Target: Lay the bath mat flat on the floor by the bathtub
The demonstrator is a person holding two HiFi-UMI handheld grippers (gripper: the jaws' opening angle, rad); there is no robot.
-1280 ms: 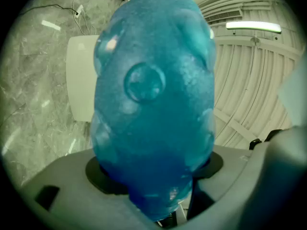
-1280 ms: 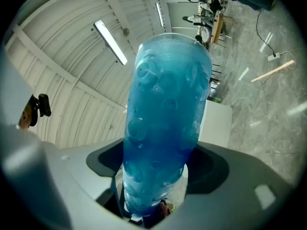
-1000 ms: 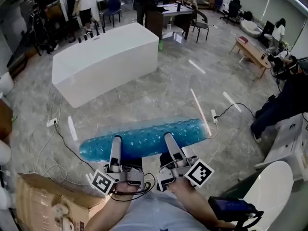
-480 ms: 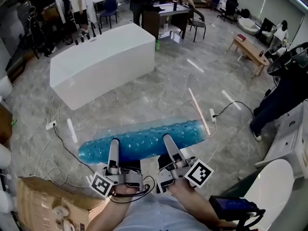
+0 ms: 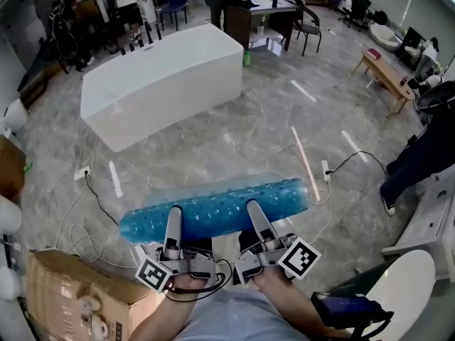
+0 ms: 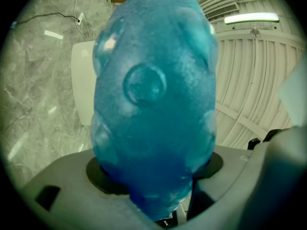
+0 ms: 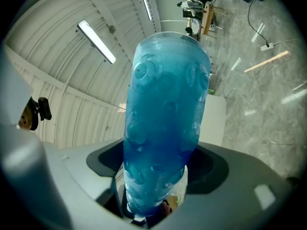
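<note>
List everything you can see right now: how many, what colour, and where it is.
Bumpy plastic bath mat: one, translucent blue, rolled up, held across both claws.
Rectangular bathtub: one, white, on the floor ahead.
Cardboard box: one, brown, bottom left.
Long wooden stick: one, pale, on the floor right of the mat.
Small bottle: one, green, at the bathtub's far corner.
Left claw: one, grey, shut on the mat.
Right claw: one, grey, shut on the mat.
</note>
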